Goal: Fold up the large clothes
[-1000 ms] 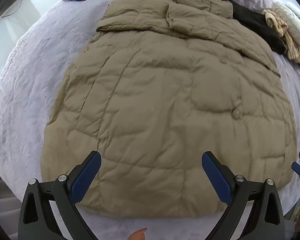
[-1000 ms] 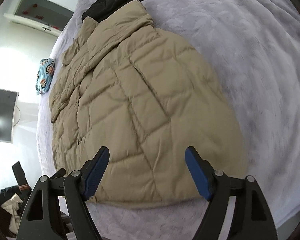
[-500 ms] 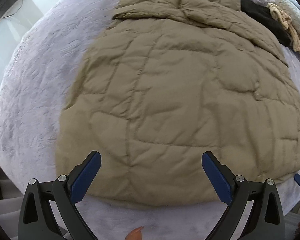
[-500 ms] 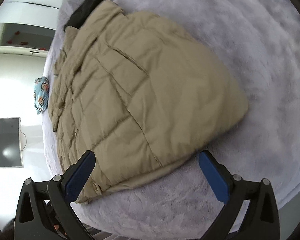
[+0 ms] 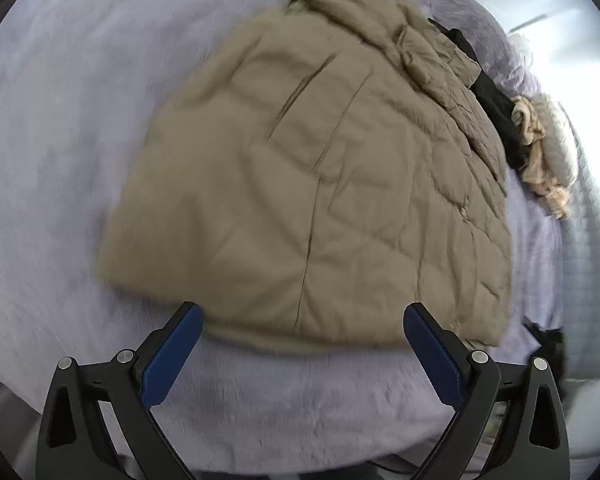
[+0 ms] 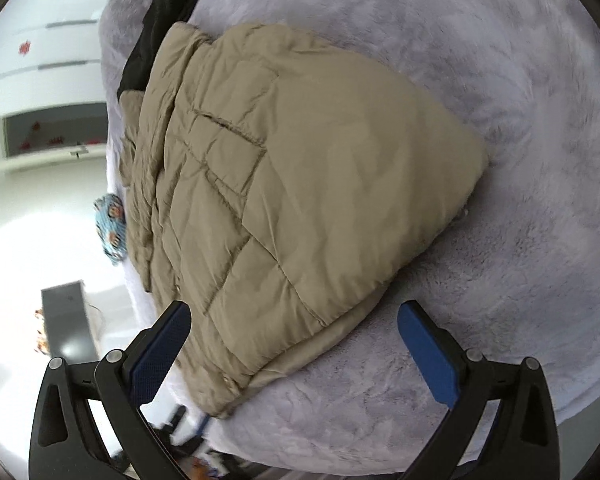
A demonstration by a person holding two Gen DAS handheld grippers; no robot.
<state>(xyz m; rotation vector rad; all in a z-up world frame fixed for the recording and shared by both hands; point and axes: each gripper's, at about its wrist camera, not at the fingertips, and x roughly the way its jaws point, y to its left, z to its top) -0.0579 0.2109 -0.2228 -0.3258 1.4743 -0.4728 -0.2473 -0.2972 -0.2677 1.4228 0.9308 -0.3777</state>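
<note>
Folding looks barely begun: the tan padded coat (image 5: 320,184) lies spread on the grey bed (image 5: 60,160), sleeves seemingly tucked in, the lengthwise fold left. The left gripper (image 5: 300,354) gapes wide and empty, the hem at twelve o'clock. The right gripper (image 6: 292,354), whose jaws have just been opening, holds nothing; a hem corner lies between them.
</note>
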